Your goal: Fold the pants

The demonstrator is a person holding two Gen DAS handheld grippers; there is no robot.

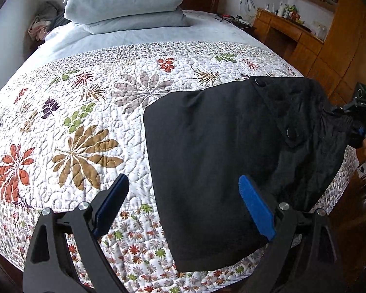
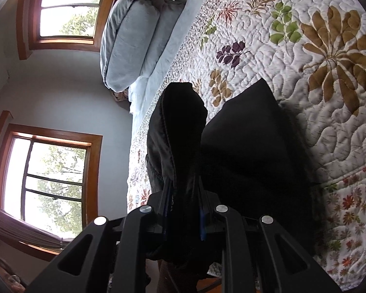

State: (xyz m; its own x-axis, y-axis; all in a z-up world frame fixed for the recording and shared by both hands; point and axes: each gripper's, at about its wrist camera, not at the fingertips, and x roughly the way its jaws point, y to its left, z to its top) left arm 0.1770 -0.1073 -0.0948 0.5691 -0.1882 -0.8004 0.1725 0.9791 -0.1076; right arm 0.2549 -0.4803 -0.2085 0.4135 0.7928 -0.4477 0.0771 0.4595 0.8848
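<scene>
Left wrist view: smooth black pants [image 1: 214,161] are seen folded on a floral quilt [image 1: 85,122]. Left gripper [image 1: 183,202] is spread apart; right gripper [image 2: 183,195] is clamped on bunched waistband fabric.

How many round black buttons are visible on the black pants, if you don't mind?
2: one button at the pants' far edge, one button lower, toward the right gripper. Folds may hide others.
</scene>
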